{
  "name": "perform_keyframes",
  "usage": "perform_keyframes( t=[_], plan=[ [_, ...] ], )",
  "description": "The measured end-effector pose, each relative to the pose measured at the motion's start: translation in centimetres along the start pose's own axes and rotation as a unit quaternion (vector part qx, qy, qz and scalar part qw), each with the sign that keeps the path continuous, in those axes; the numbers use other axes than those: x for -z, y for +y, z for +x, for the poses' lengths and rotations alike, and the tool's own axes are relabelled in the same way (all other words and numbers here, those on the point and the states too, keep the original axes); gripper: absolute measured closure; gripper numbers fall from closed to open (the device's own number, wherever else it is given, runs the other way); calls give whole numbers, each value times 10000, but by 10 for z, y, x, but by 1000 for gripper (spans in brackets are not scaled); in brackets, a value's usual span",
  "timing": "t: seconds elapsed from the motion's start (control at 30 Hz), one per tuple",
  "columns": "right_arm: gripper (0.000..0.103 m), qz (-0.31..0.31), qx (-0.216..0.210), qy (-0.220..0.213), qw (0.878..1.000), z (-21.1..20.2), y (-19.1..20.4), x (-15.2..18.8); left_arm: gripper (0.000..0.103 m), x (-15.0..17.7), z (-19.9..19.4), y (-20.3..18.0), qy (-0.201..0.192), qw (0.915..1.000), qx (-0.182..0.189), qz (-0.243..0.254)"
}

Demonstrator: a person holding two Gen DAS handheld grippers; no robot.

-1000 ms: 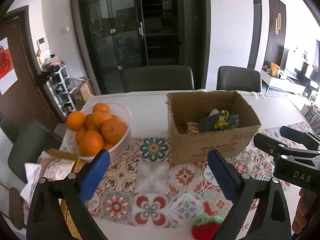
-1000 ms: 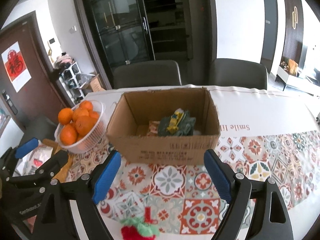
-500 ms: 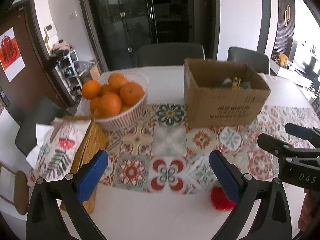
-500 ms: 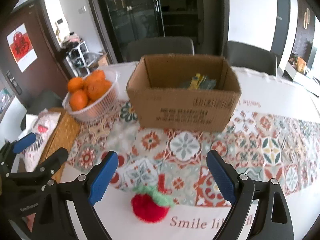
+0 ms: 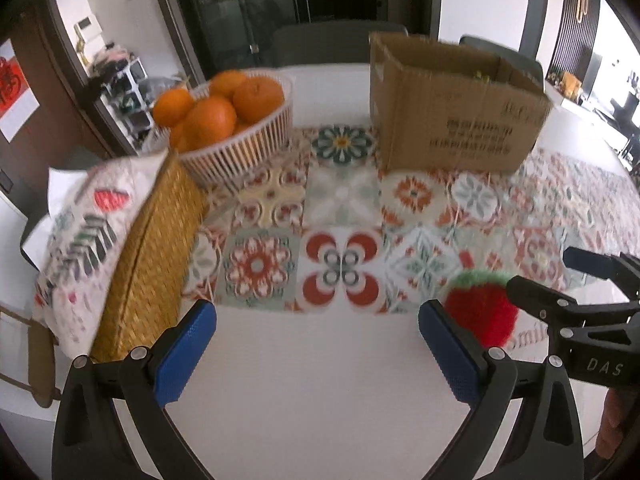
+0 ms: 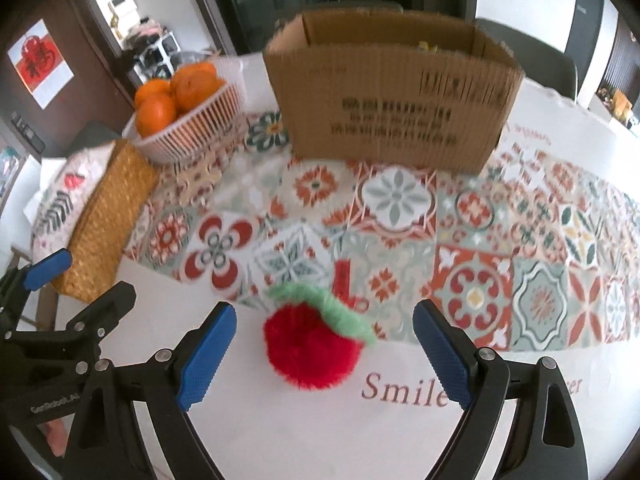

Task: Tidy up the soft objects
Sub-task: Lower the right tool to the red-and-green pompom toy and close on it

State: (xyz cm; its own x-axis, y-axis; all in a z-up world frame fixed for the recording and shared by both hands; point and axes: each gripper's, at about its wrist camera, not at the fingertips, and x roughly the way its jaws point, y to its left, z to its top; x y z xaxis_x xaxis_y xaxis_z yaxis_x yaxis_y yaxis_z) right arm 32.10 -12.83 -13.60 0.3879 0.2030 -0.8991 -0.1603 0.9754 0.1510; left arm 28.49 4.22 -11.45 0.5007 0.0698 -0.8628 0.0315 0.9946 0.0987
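Leftmost, well left of the cardboard box (image 6: 390, 92): a soft printed fabric pouch (image 5: 86, 236) lying on a coarse golden woven case (image 5: 150, 248), rectangular and straw-textured. Next, just left of the box: a white ribbed plastic basket (image 5: 244, 146), round, heaped with smooth glossy oranges (image 5: 210, 116). Under and in front of the box: a glossy tile-patterned cloth (image 6: 400, 216) of red, green and cream medallions, laid flat on the white counter (image 5: 320, 380). The box itself: plain brown corrugated board, rectangular, open-topped, dark print on its near wall; contents mostly hidden behind that wall.

Well in front of the box, at the near edge of the patterned cloth: a fluffy red strawberry toy (image 6: 310, 346), round and furry, capped with a fuzzy green yarn leaf.

Left gripper (image 5: 316, 354): black frame, blue stippled pads, spread wide apart over bare counter, nothing between them; strawberry toy just past its right pad. Right gripper (image 6: 324, 354): same build, released and wide, strawberry toy between the pads, nearer the left one, touched by neither.
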Motion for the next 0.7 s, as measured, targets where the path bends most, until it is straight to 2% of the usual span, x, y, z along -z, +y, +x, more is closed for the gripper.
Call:
perform_keyframes(
  t=[0.33,0.7],
  plan=[
    [12,-322,52,458,9984,40,8,17,0,37,40,4,786,9969,55,-59],
    [13,-604,189,779,9949,84,12,17,0,50,76,8,1190,9928,99,-132]
  ],
)
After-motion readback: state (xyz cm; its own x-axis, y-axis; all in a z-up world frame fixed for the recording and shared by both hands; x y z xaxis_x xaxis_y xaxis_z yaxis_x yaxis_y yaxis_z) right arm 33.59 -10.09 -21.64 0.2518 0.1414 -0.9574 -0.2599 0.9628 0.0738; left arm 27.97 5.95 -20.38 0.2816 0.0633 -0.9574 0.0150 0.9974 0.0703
